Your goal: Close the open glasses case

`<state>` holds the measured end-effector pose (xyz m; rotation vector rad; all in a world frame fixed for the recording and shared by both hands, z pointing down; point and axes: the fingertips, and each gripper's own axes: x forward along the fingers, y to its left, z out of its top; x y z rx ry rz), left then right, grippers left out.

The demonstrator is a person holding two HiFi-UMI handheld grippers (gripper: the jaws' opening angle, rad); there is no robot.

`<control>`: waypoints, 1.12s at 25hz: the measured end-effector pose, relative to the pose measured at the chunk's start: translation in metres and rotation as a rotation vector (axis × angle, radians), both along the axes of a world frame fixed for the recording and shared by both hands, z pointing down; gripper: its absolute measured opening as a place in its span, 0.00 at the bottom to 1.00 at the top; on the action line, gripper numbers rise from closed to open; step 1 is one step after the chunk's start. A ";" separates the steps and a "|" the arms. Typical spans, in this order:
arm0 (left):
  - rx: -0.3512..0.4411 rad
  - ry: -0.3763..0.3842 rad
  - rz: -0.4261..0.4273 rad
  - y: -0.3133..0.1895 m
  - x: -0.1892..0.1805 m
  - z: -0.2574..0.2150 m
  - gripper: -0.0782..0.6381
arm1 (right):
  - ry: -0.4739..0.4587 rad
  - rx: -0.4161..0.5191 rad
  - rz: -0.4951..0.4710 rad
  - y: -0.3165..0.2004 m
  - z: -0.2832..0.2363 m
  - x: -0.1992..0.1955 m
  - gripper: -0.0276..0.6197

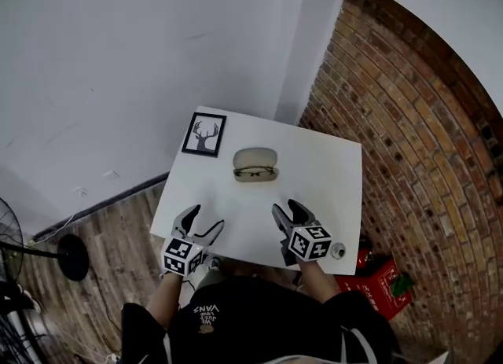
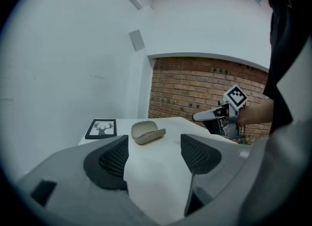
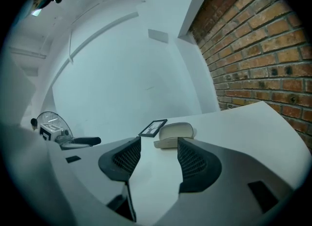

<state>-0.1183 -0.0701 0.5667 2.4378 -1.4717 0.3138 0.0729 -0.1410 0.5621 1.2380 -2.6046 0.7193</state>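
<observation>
Beige glasses case [image 1: 255, 163] lies open; only the head view shows the spectacles [image 1: 255, 172] inside. Both left gripper [image 1: 204, 219] and right gripper [image 1: 286, 209] hold their jaws spread, empty.

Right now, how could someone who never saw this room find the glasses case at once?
Look at the white table beside the brick wall. Near the middle of its far half lies the glasses case, with a framed deer picture to its left. The case is beige, rounded and open, with glasses inside; the picture is flat, rectangular and black-framed.
</observation>
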 end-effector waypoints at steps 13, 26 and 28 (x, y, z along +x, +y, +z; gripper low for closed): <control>0.076 0.020 0.265 -0.087 -0.034 -0.030 0.57 | 0.004 0.036 0.269 -0.011 -0.007 -0.024 0.37; 0.106 -0.038 0.399 -0.165 -0.006 -0.040 0.57 | 0.067 0.008 0.271 -0.041 0.007 -0.024 0.36; 0.101 -0.062 0.402 -0.178 -0.001 -0.038 0.57 | 0.078 -0.003 0.254 -0.054 0.013 -0.022 0.36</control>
